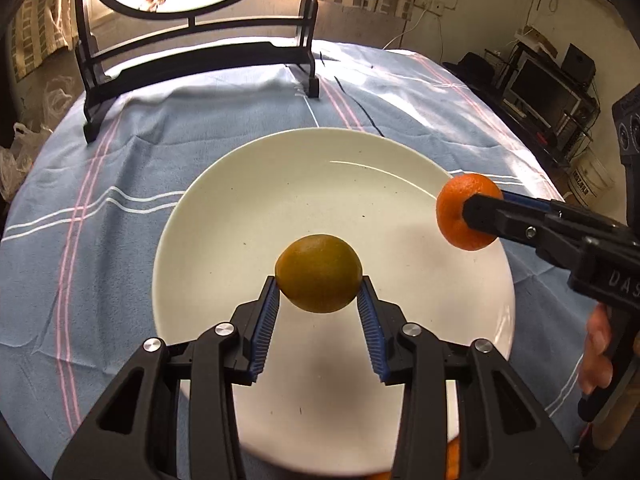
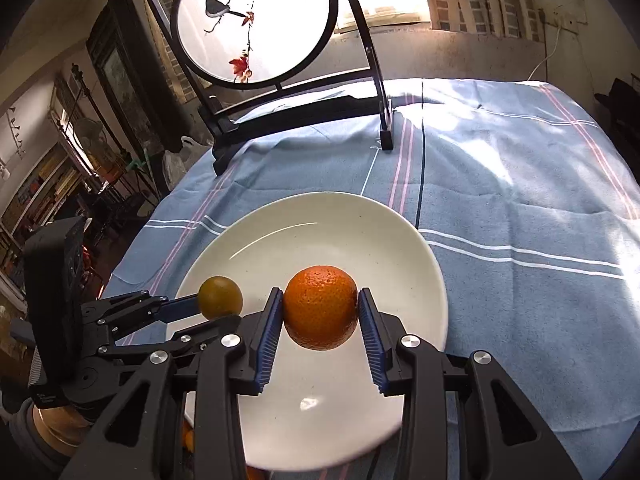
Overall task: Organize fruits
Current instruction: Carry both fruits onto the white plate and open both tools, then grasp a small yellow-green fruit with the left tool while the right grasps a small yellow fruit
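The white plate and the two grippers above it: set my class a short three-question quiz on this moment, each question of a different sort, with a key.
1. True or false: the left gripper is shut on the greenish-yellow citrus fruit.
2. Multiple choice: the right gripper holds
A. a banana
B. an orange mandarin
C. nothing
3. Fill in: both fruits hang above the white ____, which sits on the blue striped tablecloth in front of the round painted screen.

Key
1. True
2. B
3. plate
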A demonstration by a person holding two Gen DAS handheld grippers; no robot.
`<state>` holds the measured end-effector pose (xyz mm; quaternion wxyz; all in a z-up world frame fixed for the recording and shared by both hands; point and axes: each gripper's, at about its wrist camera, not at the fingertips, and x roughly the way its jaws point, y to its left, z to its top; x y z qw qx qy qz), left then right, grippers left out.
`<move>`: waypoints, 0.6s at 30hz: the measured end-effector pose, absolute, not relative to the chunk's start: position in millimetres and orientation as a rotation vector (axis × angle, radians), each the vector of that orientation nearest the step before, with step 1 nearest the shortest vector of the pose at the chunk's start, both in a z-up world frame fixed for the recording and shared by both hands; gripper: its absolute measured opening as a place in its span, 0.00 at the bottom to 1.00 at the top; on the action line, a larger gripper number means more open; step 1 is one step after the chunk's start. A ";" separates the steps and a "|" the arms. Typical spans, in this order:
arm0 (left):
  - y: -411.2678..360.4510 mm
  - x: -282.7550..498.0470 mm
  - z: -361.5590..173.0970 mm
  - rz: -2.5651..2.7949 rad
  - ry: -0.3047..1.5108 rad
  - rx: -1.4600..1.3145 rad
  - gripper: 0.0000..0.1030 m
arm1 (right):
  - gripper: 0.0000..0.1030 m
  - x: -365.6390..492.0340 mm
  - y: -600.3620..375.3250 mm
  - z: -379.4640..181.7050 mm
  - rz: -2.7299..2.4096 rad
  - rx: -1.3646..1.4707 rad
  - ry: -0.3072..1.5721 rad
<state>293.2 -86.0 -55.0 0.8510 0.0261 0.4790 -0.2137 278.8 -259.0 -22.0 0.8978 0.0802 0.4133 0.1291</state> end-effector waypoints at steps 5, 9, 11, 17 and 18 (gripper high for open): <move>-75.5 315.0 -55.0 -0.420 1.040 -0.024 0.55 | 0.55 282.9 -255.1 -8.6 0.222 0.152 0.775; -52.6 282.8 -21.3 -0.410 0.914 -0.042 0.60 | 0.55 245.6 -266.0 10.5 0.216 0.157 0.715; -39.3 254.7 -10.6 -0.430 0.884 -0.049 0.66 | 0.55 217.3 -272.7 15.2 0.216 0.145 0.693; -9.8 144.2 -12.3 -0.514 0.829 0.053 0.66 | 0.55 116.7 -281.7 -6.0 0.254 0.130 0.705; -6.1 126.1 -16.7 -0.529 0.819 0.065 0.66 | 0.55 97.8 -278.5 -11.8 0.235 0.087 0.686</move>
